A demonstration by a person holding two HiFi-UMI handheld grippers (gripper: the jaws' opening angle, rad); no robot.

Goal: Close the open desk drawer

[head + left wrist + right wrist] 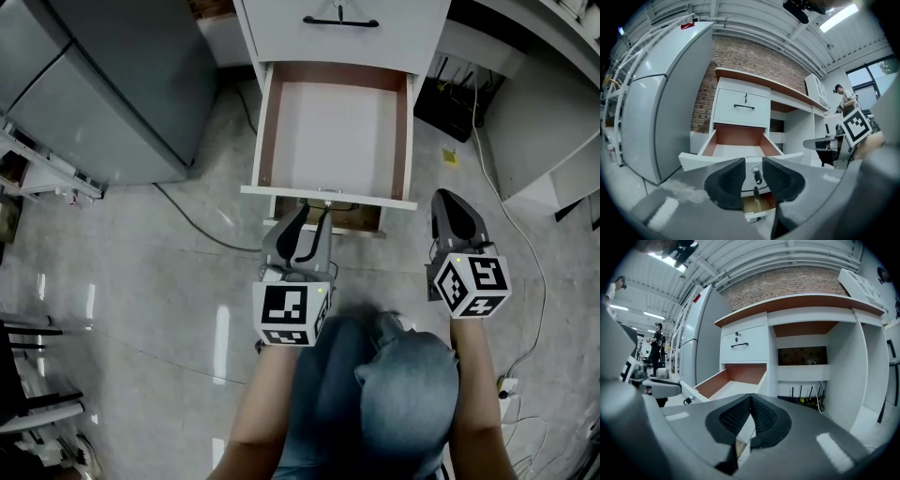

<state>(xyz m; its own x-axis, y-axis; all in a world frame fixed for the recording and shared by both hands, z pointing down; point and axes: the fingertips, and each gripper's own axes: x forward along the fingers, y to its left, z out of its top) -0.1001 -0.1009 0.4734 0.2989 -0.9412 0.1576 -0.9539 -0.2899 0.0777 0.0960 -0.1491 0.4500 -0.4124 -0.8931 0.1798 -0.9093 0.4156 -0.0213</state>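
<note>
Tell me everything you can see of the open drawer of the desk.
The open drawer is pulled far out, level, under a closed drawer. White front, reddish-brown inner walls, pale floor, like laminated board; nothing inside. A key sits in the front's lock. The left gripper holds open jaws either side of that key; contact is unclear.

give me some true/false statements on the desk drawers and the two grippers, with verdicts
1. The white desk drawer with brown inner walls is pulled out. True.
2. That drawer holds papers. False: it looks empty.
3. The left gripper has its jaws apart. True.
4. The right gripper is clamped on the drawer front. False: its jaws are together on nothing, off to the drawer's side.
5. The upper white drawer with the black bar handle is open too. False: it is closed.
</note>
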